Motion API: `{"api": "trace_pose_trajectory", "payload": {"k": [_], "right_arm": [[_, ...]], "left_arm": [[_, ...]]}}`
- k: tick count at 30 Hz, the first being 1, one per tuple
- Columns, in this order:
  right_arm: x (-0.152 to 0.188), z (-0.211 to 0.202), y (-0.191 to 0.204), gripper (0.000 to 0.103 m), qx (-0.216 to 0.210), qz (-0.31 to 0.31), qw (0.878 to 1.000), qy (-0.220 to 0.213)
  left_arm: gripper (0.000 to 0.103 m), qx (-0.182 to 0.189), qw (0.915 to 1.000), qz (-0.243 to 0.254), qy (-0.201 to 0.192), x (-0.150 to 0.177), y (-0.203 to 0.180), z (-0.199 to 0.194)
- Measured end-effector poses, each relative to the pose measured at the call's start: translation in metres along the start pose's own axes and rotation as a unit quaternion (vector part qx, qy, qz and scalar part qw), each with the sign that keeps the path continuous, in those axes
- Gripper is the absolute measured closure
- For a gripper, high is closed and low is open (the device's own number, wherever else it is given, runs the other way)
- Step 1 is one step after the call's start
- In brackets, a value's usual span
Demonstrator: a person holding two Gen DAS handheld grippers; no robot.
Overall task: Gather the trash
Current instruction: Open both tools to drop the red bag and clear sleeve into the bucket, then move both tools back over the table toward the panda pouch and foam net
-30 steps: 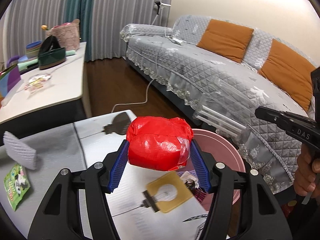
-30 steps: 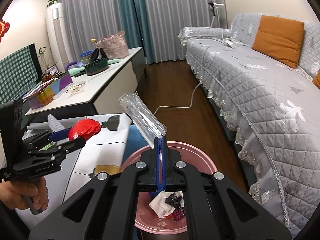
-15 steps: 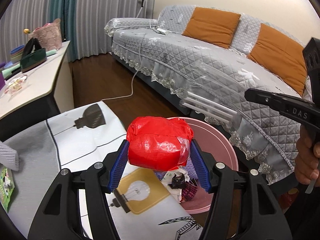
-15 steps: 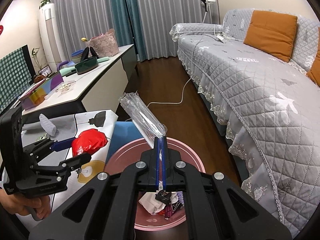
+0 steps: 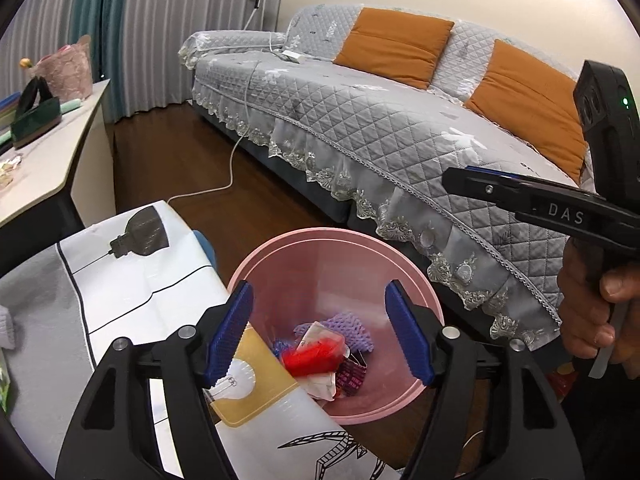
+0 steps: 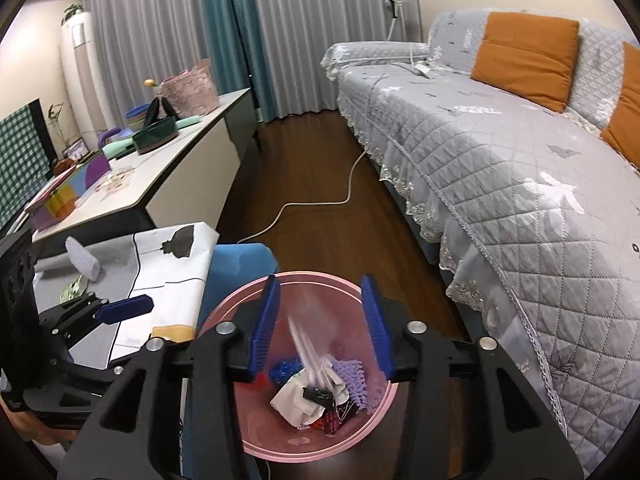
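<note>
A pink bin stands on the floor beside the table, with several bits of trash in it. A red plastic bag lies blurred on that pile, free of any pad. My left gripper hangs over the bin, its jaws opening with nothing between them. In the right wrist view my right gripper is above the same bin, jaws opening. A clear plastic wrapper drops as a blur between its blue pads, touching neither. The left gripper shows at the left edge, and the right gripper at the right of the left wrist view.
The table with a white printed cloth borders the bin's left side. On it lie a white foam sleeve and a green packet. A grey sofa runs along the right. A white cable crosses the wooden floor. A long desk stands at the back left.
The left jaws have spread and the red bag has fallen into the bin. The right jaws, shut on the clear wrapper before, have parted and the wrapper is dropping. The left gripper shifted over the bin.
</note>
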State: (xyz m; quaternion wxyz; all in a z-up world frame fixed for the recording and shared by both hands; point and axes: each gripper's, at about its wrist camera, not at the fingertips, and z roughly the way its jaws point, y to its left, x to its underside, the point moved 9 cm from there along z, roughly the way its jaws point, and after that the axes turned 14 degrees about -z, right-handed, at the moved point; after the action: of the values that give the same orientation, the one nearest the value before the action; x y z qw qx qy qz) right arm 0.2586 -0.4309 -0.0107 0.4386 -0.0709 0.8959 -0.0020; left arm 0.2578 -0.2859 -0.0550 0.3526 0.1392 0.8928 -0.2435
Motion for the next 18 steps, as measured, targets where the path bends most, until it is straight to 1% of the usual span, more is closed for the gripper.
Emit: {"api": "trace_pose_trajectory", "payload": {"k": [8,18], "right_arm": [[-0.006,0.002,0.017,0.06,-0.006,-0.014,1.0,-0.002],[-0.021,0.004,0.058,0.06,-0.019,-0.035,0.999,-0.013]], "left_arm": [[0.036,-0.012,0.9999,-0.007,-0.01,-0.002,0.015,-0.013],[0.036,-0.032,0.9981,-0.032,-0.041,-0.012,0.052,-0.049]]}}
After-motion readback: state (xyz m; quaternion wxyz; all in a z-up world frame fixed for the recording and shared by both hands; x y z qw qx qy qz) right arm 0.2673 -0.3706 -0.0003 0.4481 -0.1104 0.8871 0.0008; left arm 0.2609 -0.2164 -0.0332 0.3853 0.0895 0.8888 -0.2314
